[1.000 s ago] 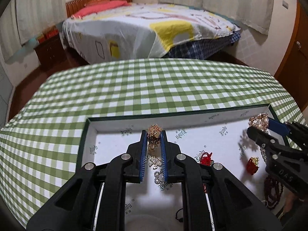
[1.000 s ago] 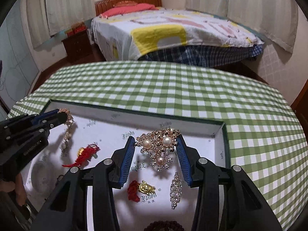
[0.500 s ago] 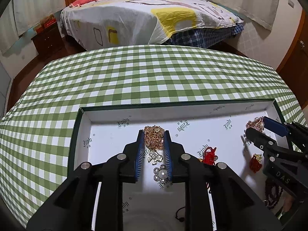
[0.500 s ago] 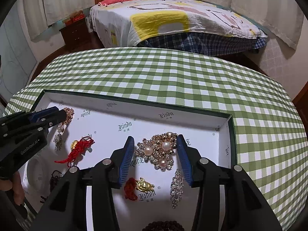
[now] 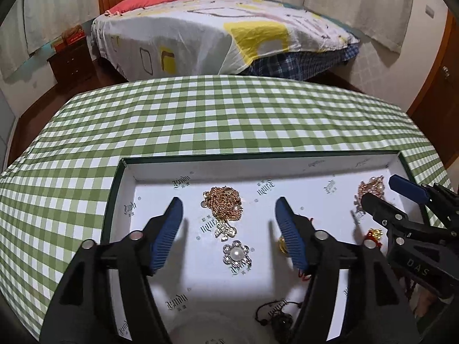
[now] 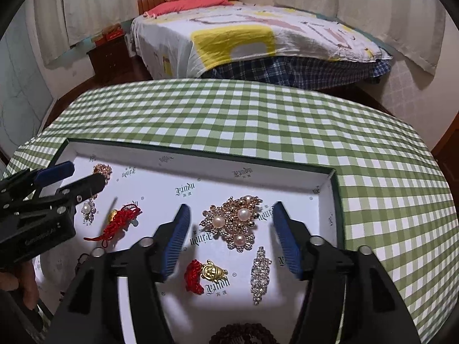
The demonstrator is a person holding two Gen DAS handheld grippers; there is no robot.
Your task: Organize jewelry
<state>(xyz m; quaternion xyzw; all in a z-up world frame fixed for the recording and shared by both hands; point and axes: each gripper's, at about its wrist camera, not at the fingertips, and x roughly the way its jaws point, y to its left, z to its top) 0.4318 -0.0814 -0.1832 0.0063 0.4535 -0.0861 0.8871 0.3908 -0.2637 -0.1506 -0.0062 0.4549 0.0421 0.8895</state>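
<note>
From the left wrist, the left gripper (image 5: 228, 209) hangs over a shallow white tray (image 5: 113, 200) with a dark green rim, its blue-padded jaws well apart and opening, nothing pressed between them. A heap of gold chain (image 5: 225, 200) lies on the tray floor between the fingertips, touching neither pad, and a pearl flower (image 5: 237, 254) sits just nearer the camera. A black cord (image 5: 275, 314) curls at the near edge, and a small gold charm (image 5: 375, 233) on red thread shows at the right. The right gripper (image 5: 385, 192) reaches in from the right edge above a rose-gold brooch (image 5: 371, 187). The tray rests on a table under a green-and-white checked cloth (image 5: 200, 120); beyond it stands a bed (image 5: 215, 31) with a patterned white cover and a pink pillow (image 5: 149, 0), a dark nightstand (image 5: 71, 60) to its left, and pale curtains (image 5: 358, 3) along the far wall. From the right wrist, the right gripper (image 6: 231, 212) has its jaws spread and widening around a pearl brooch (image 6: 233, 220), which lies flat on the tray (image 6: 334, 200) clear of both pads. Nearer sit a gold turtle (image 6: 212, 271) with a red knot, a crystal bar (image 6: 259, 273) and dark beads (image 6: 243, 334) at the bottom edge. A red tassel (image 6: 120, 220) lies to the left, beside the left gripper (image 6: 83, 173), with a hand (image 6: 20, 283) below it. The same cloth (image 6: 287, 120), bed (image 6: 243, 37) and curtains (image 6: 86, 3) fill the room behind.
</note>
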